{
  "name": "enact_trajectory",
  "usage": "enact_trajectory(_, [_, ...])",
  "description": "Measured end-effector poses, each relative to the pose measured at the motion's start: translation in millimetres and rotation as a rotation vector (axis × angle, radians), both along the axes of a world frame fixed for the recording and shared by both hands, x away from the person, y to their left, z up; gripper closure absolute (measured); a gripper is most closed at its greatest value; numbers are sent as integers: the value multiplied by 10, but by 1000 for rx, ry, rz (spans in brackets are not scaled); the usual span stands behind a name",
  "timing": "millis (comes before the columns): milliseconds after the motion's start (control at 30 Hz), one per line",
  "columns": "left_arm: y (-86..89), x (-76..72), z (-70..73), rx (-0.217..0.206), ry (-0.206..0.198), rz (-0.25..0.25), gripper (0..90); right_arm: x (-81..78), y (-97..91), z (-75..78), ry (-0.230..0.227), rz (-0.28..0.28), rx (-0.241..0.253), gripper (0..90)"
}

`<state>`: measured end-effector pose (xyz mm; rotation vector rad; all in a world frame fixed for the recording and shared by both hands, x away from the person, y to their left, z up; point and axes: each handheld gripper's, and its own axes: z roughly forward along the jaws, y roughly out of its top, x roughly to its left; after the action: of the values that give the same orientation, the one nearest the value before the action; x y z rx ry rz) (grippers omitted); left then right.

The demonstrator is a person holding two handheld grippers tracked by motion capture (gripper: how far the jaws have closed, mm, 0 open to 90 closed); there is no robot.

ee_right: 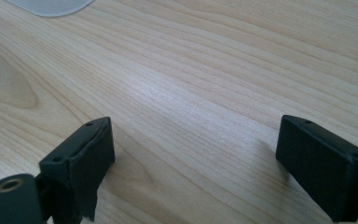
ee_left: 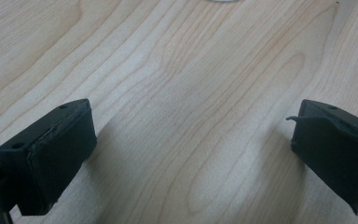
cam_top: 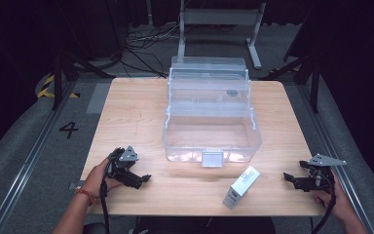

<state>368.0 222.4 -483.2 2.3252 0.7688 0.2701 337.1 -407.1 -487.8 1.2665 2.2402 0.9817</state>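
A clear plastic storage box (cam_top: 209, 122) stands open in the middle of the wooden table (cam_top: 126, 112), its lid tipped back at the far side. A small grey-and-white carton (cam_top: 241, 186) lies on the table in front of the box, toward the right. My left gripper (cam_top: 143, 179) rests near the table's front left edge, held in a hand, open, with bare wood between its jaws (ee_left: 191, 154). My right gripper (cam_top: 288, 178) rests near the front right edge, open as well, over bare wood (ee_right: 193, 154). The carton lies between the two grippers, nearer the right one.
A grey latch (cam_top: 212, 158) sits on the box's front wall. A small dark object (cam_top: 232, 91) lies inside the box toward the back. A metal frame (cam_top: 221, 19) and cables (cam_top: 146, 36) stand on the floor beyond the table.
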Motion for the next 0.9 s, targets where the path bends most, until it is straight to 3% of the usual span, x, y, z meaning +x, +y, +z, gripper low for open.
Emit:
enact_trajectory(300, [-120, -70, -1, -2, 4, 51, 4, -2, 6, 1, 0, -5, -1, 117])
enact_trajectory(733, [-138, -103, -4, -5, 0, 59, 11, 7, 29, 5, 4, -5, -4, 114])
enact_trajectory(767, [-135, -102, -4, -6, -2, 53, 11, 12, 57, 28, 20, -6, -18, 126])
enact_trajectory(900, [-120, -75, -3, -4, -2, 24, 6, 3, 66, 13, 9, 4, -9, 120])
